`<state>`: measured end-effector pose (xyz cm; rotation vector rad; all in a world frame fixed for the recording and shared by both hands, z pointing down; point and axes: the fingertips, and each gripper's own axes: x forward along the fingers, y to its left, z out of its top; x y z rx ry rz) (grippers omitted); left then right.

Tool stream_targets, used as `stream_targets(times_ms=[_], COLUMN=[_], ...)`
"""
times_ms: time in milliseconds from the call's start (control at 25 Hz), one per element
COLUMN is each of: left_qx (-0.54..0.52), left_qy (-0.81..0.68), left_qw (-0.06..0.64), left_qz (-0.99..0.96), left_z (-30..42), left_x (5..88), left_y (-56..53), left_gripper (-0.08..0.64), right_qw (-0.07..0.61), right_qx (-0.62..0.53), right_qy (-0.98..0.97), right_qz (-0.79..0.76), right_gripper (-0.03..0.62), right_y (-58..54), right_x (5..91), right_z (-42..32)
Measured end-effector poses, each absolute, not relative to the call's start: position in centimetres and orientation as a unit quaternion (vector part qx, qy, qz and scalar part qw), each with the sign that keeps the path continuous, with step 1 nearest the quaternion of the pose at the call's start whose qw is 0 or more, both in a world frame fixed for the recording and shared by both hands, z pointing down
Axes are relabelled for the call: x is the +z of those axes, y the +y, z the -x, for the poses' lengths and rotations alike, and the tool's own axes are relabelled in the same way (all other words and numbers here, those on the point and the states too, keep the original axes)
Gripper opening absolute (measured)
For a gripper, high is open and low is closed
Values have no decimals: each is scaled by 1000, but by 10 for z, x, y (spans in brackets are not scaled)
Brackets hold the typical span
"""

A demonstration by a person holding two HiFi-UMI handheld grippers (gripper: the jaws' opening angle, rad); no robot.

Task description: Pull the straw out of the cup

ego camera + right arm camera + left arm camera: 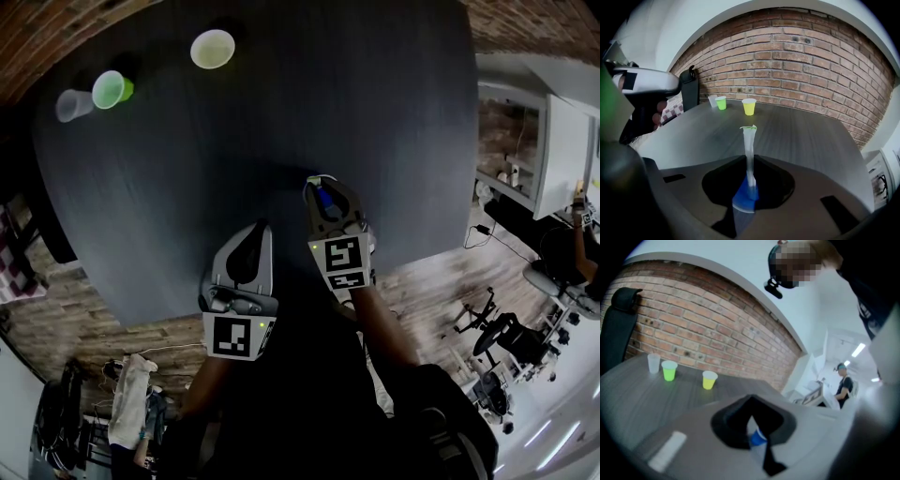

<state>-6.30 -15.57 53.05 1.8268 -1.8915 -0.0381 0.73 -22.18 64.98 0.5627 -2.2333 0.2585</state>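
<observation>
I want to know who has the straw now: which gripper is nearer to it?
Right. The right gripper is shut on the straw, which stands up from between its jaws. The left gripper is apart from it, to the straw's left and closer to the person, jaws together.

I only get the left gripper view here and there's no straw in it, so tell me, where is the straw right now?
Observer: The straw is clamped in the right gripper. It stands upright between the shut jaws.
Operator: Is it inside a cup?
Observer: No. In the head view the right gripper is over the near part of the table. The clear cup, green cup and yellow cup sit along the far edge, well apart from it.
Operator: And where is my gripper relative to that one?
Observer: The left gripper is just left of the right one, slightly nearer the person, at the table's near edge.
</observation>
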Motion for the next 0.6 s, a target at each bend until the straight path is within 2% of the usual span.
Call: stream_targets(times_ms=[600], left_qx=[-8], left_qy=[-690], left_qw=[244], left_qz=[-682], left_z=[58], left_x=[517], left_y=[-146], left_gripper=[5], right_qw=[374], right_qx=[93], right_qy=[-890], right_qz=[-242], right_gripper=[44], right_y=[-225], right_x=[626], right_z=[-12])
